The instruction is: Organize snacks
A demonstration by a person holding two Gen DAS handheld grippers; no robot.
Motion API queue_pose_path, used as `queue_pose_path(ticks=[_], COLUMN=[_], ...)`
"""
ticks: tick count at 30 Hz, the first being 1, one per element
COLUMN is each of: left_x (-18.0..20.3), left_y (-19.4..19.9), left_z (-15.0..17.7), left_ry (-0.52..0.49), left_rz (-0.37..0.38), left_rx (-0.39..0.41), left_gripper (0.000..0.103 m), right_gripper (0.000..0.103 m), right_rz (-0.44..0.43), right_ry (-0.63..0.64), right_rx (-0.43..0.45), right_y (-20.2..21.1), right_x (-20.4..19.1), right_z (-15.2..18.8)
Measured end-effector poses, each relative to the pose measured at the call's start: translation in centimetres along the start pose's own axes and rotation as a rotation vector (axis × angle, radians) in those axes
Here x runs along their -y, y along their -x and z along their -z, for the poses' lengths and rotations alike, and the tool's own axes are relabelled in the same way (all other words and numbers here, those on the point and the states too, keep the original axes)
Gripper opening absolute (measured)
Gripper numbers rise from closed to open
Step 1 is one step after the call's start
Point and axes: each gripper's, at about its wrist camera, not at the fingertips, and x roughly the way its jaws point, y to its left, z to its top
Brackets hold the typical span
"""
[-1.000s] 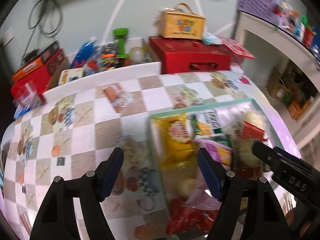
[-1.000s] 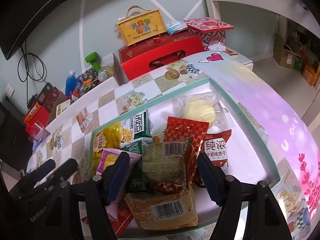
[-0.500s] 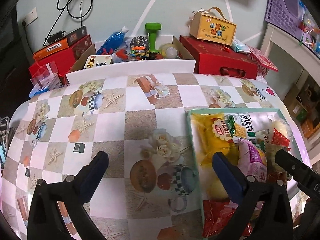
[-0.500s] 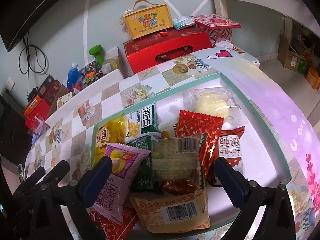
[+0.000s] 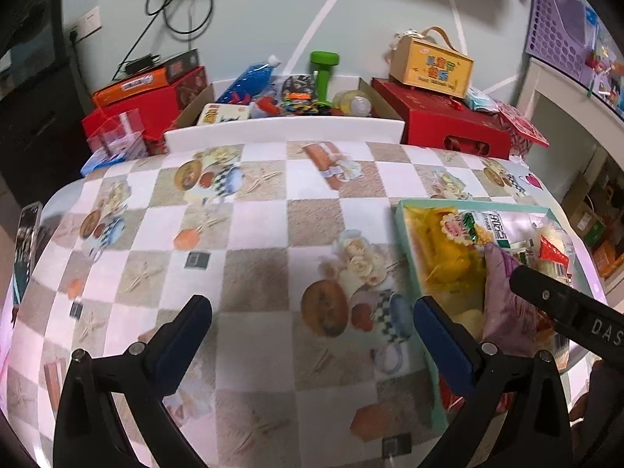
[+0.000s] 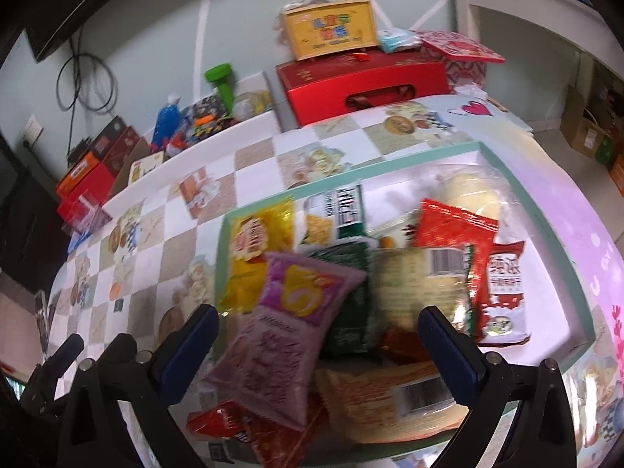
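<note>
Overlapping packets, blurred print and cropped edges in both wrist views

In the right wrist view the pale purple crinkled snack packet covers much of the dark green packet and the red foil wrapper, whose bottom the picture's edge cuts off; motion blur makes its print unreadable. In the left wrist view the right gripper's black arm hides the near part of the mint-green rimmed tray, and the smartphone at the left edge is only partly visible.
</note>
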Motion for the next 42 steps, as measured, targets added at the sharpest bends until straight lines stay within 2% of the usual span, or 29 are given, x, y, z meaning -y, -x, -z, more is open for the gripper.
queue_pose_path(ticks=[5,7,17,25,32,42], left_x=[-0.8,-1.3,-3.3,-4.2,-4.3,-4.1], left_y=[0.6,0.7,1.7,1.8,2.3,2.5], left_z=[1.6,2.2,4.7,7.0,7.9,7.9], left_ry=[-0.004,-0.008,0.024,0.026,0.027,0.018], left_rz=[-0.144,-0.167,-0.179,-0.187,-0.175,-0.167], left_rx=[-0.011,-0.023,-0.061,-0.118,-0.127,-0.123], left_gripper=[0.103,0.103,0.103,0.103,0.103,0.103], right_gripper=[0.103,0.103,0.103,0.103,0.103,0.103], right_rz=[0.01,0.007,-0.016,0.0,0.025,0.034], right_ry=[0.027,0.037,0.088,0.089,0.093,0.108], right_rx=[0.025,0.035,0.039,-0.01,-0.071,-0.076], right_y=[1.2,1.9,4.4,5.0,4.6,4.1], right_x=[-1.5,-2.1,-3.8,-2.4,-1.1,-1.3], right_z=[0.5,0.8,4.1,7.4,9.9,10.2])
